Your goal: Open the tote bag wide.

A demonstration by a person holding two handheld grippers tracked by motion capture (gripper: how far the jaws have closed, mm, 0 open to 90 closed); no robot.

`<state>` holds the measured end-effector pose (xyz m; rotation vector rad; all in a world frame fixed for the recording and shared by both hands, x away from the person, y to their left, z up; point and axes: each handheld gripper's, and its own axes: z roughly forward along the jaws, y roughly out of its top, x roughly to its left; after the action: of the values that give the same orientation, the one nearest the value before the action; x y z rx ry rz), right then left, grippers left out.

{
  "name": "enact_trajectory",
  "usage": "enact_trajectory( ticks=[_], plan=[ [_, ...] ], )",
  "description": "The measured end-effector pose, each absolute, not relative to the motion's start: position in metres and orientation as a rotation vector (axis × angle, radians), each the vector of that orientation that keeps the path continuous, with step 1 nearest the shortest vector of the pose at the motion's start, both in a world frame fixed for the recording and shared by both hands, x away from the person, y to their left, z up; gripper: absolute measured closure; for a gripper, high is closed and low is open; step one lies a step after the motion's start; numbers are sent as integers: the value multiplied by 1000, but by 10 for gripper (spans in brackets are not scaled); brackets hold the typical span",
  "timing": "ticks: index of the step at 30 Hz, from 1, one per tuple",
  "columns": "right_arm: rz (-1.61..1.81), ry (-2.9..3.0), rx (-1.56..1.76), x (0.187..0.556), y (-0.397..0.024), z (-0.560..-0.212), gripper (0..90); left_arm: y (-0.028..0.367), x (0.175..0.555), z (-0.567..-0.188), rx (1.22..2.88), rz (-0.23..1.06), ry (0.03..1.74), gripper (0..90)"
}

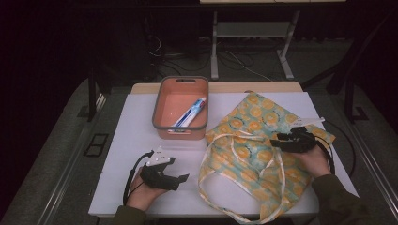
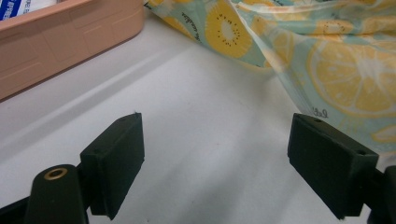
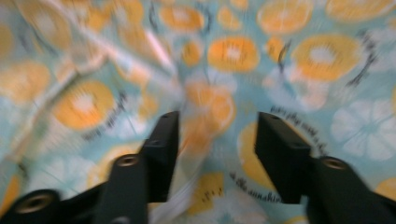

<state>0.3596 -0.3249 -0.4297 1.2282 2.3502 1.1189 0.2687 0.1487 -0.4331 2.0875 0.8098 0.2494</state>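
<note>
- My right gripper [image 1: 284, 139] hovers low over the tote bag [image 1: 256, 140], which lies crumpled on the right half of the white table [image 1: 131, 140], its pale handles [image 1: 220, 187] looping toward my near edge; the jaws stand parted over the lemon-print cloth, and in the right gripper view I see fabric rising between them but no pad pressing on it; I read that as released, not gripping.
- My left gripper [image 1: 180, 179] rests on the table near its front edge, just left of the bag; its jaws are spread wide with only bare tabletop between them; the bag's edge lies close beside one pad [image 2: 331, 163] without touching it.
- The peach basket [image 1: 162, 101] sits behind the left gripper, apart from the bag, with a toothpaste tube [image 1: 191, 113] lying slantwise inside.
- What could go wrong, as I judge it: the cloth is thin and slack, so if I close the right jaws here I may pinch two layers together and seal the mouth instead of opening it; I cannot tell from these views which fold is the top layer.
- The long handles lie loose near my wrists and the trailing cable; a careless sweep could snag one and drag the whole bag.
- A pull toward the basket could shove the bag against it and nudge it.
</note>
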Motion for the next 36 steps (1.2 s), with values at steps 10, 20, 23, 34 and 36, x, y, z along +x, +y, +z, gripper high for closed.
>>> enact_trajectory(
  ticks=[10,20,23,34,36],
  plan=[
    [1248,2363,1125,331,-316,-395,292,150,269,-432,2086,254,808,175],
    [1346,2533,894,291,-266,-373,345,150,268,-432,2087,254,805,178],
    [1347,2605,811,279,-247,-374,451,150,268,-432,2089,254,804,179],
    [1153,2737,750,277,-219,-407,693,149,268,-432,2093,251,805,183],
    [1121,2746,774,281,-219,-414,691,149,268,-432,2092,249,806,184]
  ],
)
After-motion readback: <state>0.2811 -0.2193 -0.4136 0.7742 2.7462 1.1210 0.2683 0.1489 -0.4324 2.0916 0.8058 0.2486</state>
